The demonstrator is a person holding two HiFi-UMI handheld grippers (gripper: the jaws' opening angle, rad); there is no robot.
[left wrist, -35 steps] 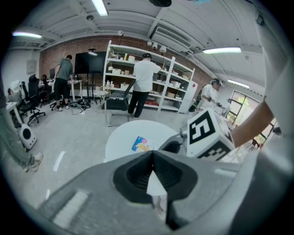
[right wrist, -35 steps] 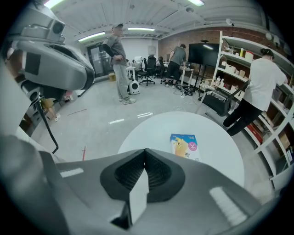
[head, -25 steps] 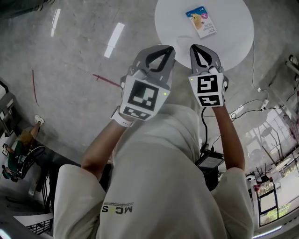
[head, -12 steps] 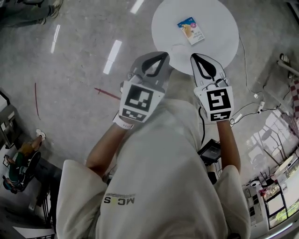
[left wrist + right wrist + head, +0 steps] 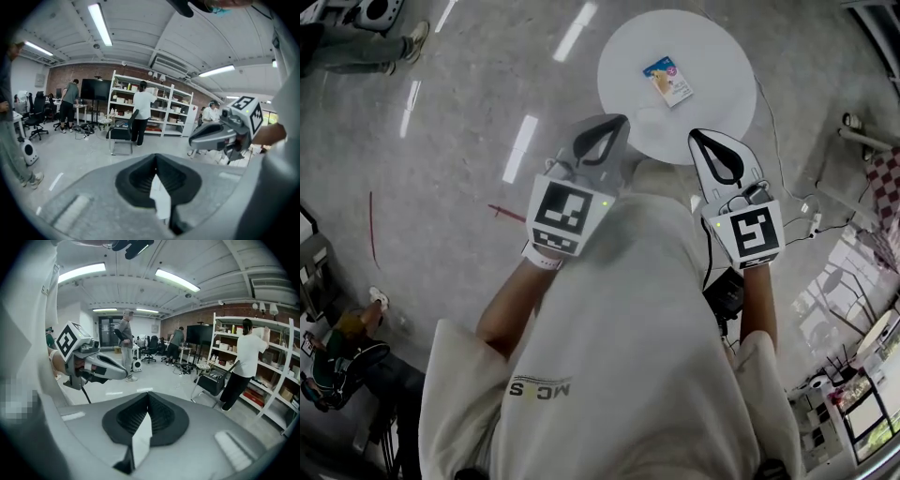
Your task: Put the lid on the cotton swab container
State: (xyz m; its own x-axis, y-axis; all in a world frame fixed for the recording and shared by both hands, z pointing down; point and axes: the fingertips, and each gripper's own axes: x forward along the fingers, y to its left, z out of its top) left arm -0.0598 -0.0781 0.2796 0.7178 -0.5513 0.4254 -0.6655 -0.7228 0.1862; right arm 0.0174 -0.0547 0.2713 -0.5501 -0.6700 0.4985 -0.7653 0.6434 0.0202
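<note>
**Both grippers clenched, nothing picked up**

I held the left gripper (image 5: 622, 120) and right gripper (image 5: 695, 135) side by side at my chest. Each was clenched on nothing and aimed across the room rather than down, so I judged the task not begun. The container (image 5: 667, 81), seemingly a small printed pack, lay near the table's (image 5: 717, 52) middle, well apart from both. I could not make out a lid.

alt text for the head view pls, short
Seen from above, a person holds the left gripper and right gripper before the chest, both shut and empty. Ahead stands a round white table with a small printed packet on it.
</note>
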